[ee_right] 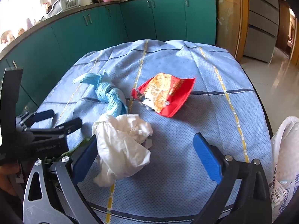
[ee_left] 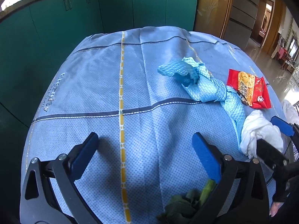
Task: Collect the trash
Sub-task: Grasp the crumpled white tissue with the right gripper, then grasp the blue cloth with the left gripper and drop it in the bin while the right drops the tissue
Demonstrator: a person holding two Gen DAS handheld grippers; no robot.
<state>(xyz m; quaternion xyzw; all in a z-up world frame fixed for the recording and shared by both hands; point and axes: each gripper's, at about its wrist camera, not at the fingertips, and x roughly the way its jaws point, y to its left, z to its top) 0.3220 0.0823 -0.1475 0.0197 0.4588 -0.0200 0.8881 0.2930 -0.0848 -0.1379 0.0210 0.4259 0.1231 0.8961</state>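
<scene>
Right claw [ee_right: 145,158] spread wide and holding nothing, straddling the white crumpled tissue [ee_right: 123,145] at its ten o'clock on the blue-clothed surface [ee_right: 186,140] — left claw [ee_left: 145,156] likewise wide and bare — pickup about to begin, next calling for closing on it.

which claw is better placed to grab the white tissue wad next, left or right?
Right. The right claw is open, and the white tissue wad lies against its left finger. The left claw is open over bare tablecloth, the wad off to its right.
</scene>
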